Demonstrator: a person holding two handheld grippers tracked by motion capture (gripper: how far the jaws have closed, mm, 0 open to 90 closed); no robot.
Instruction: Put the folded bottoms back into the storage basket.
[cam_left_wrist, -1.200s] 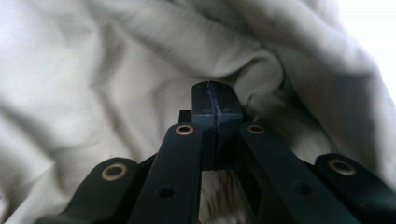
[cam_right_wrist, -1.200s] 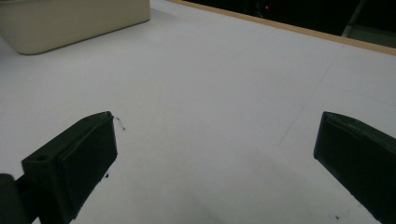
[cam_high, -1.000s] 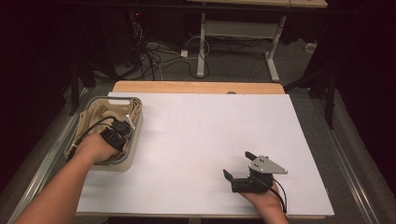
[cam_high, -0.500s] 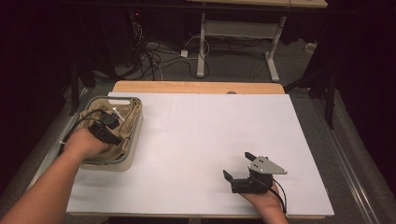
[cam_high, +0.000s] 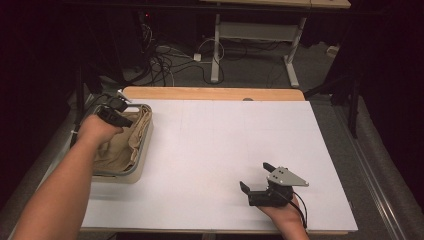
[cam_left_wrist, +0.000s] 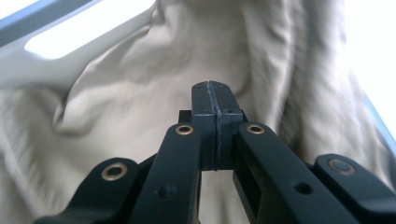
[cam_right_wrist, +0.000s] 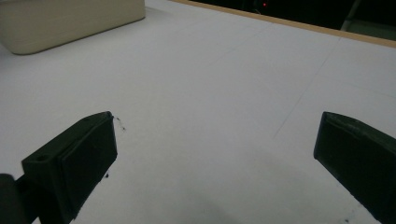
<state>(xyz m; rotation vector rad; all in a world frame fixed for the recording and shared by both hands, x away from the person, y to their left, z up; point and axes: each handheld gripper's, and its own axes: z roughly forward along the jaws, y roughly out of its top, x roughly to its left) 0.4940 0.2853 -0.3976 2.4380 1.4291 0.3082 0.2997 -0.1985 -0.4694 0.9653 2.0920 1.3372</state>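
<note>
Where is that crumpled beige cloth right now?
In the high view the crumpled beige cloth lies inside the cream plastic bin at the white table's left side, just under the left gripper.

dark room; grey floor (cam_high: 325, 75); tangled cables (cam_high: 170, 60) beyond table; white desk frame (cam_high: 255, 35) behind.

— What lay beyond the white table (cam_high: 220, 145)?
— A wooden strip (cam_high: 215, 93) ran along its far edge, and a tangle of cables (cam_high: 170, 60) sprawled on the grey floor (cam_high: 260, 70) behind.
— Anything standing back there?
— A white-legged desk frame (cam_high: 255, 35) stood past the far edge.
</note>
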